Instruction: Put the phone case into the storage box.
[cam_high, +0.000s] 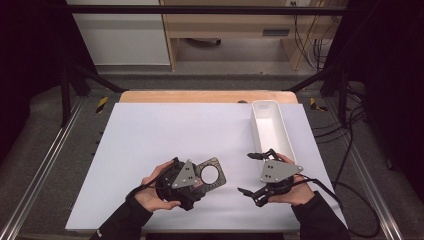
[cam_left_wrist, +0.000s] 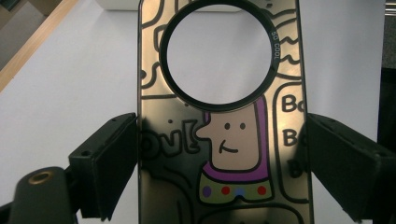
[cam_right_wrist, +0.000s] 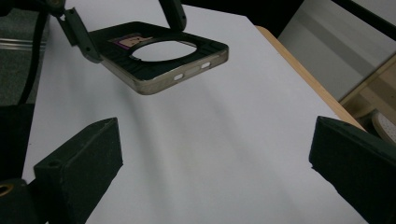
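1. The left gripper (cam_high: 192, 186), at seven o'clock on the white sheet (cam_high: 150, 130), clamps a phone case (cam_left_wrist: 224, 140) by its long edges, apparently lifted off the sheet.
2. The right gripper (cam_high: 252, 172), at five o'clock, gapes with nothing between its pads.
3. A white tray (cam_high: 272, 125) lies at two o'clock.

A dark, glossy phone case with cartoon doodles and a large round camera opening (cam_left_wrist: 224, 140) fills the frame's centre, clamped at its long edges by the left gripper (cam_left_wrist: 219, 161), black jaws at lower left and lower right; white tabletop (cam_left_wrist: 70, 84) lies behind.
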